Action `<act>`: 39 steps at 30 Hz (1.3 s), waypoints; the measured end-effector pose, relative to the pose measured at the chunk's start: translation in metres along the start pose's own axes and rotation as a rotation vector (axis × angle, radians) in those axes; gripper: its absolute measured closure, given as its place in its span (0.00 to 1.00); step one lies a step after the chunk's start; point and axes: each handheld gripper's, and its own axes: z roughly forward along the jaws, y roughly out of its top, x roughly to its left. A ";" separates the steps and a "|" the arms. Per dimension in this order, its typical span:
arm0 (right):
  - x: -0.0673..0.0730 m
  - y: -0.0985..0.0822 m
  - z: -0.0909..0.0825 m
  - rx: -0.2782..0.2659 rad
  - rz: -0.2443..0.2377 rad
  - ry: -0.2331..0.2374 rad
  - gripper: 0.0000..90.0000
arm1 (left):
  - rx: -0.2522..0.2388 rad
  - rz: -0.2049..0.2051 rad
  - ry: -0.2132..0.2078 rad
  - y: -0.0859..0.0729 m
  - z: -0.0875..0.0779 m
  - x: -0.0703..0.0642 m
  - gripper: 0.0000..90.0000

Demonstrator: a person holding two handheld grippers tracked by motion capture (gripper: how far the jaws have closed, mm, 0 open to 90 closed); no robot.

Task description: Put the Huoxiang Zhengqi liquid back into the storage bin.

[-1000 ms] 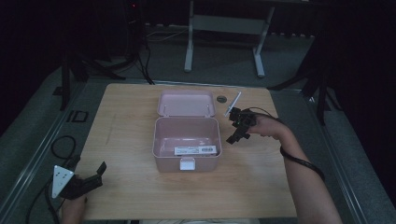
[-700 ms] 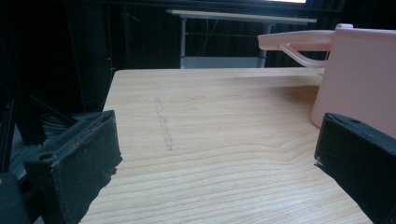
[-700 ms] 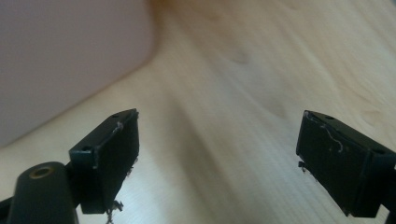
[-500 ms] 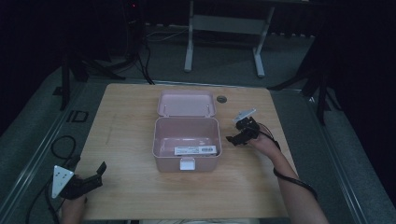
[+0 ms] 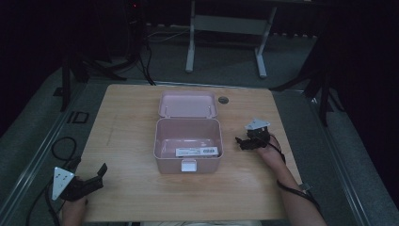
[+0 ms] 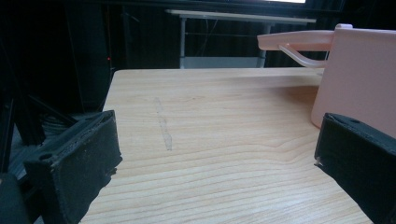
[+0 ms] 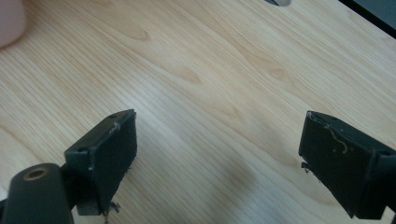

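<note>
Pink plastic box point(image 5: 188, 143) sits lid-open mid-table, just left of the right gripper point(image 5: 241, 142) and well up-right of the left gripper point(image 5: 96, 175). Right gripper: jaws spread wide, nothing between them, only bare wooden table point(image 7: 196, 70) under them in the right gripper view; a corner of the pink box point(image 7: 9, 18) sits at that view's top left, apart from the jaws. It hovers low, near the box's right wall, not touching it. Left gripper: jaws also wide apart and empty, resting near the table's front-left corner; in the left gripper view the box wall point(image 6: 359, 88) sits just beyond the right-hand jaw, contact unclear, with the hinged lid point(image 6: 299, 41) lying back behind it. White label point(image 5: 197, 151) lies inside the box. Small dark round grommet point(image 5: 223, 100) sits on the table beyond the right gripper.
</note>
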 end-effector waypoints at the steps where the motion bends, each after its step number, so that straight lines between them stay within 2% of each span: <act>1: -0.001 -0.002 -0.001 -0.003 0.013 -0.003 0.13 | 0.000 0.000 0.000 0.000 0.000 0.000 0.00; 3: -0.006 -0.006 -0.004 -0.020 0.049 0.007 0.13 | 0.001 0.000 0.000 0.000 0.000 0.000 0.00; 6: -0.012 -0.011 -0.009 -0.052 0.091 -0.010 0.13 | 0.001 -0.001 0.000 0.000 0.000 0.000 0.00; 8: -0.016 -0.016 -0.012 -0.058 0.104 -0.047 0.13 | 0.001 0.000 0.001 0.000 0.000 0.000 0.00; 9: -0.019 -0.019 -0.014 -0.059 0.125 -0.043 0.13 | 0.001 -0.001 0.001 0.000 0.000 0.000 0.00; 11: -0.025 -0.026 -0.017 -0.070 0.169 -0.069 0.13 | 0.002 0.000 0.001 0.000 0.000 0.000 0.00; 15: -0.036 -0.039 -0.024 -0.094 0.245 -0.076 0.13 | 0.002 0.000 0.002 0.000 0.000 0.000 0.00; 18: -0.040 -0.043 -0.029 -0.113 0.265 -0.092 0.13 | 0.003 0.001 0.002 0.000 0.000 0.000 0.00; 19: -0.044 -0.046 -0.034 -0.137 0.308 -0.099 0.13 | 0.003 0.000 0.002 0.000 0.000 0.000 0.00; 20: -0.046 -0.048 -0.036 -0.147 0.327 -0.103 0.13 | 0.003 0.000 0.002 0.000 0.000 0.000 0.00; 27: -0.054 -0.060 -0.046 -0.185 0.428 -0.104 0.14 | 0.005 0.002 0.003 0.000 0.000 0.000 0.00; 29: -0.055 -0.061 -0.046 -0.185 0.435 -0.101 0.14 | 0.006 0.002 0.003 0.000 0.000 0.000 0.00; 34: -0.059 -0.064 -0.049 -0.217 0.496 -0.092 0.14 | 0.005 0.002 0.003 0.000 0.000 0.000 0.00; 39: -0.063 -0.070 -0.054 -0.253 0.586 -0.097 0.14 | 0.006 0.002 0.003 0.000 0.000 0.000 0.00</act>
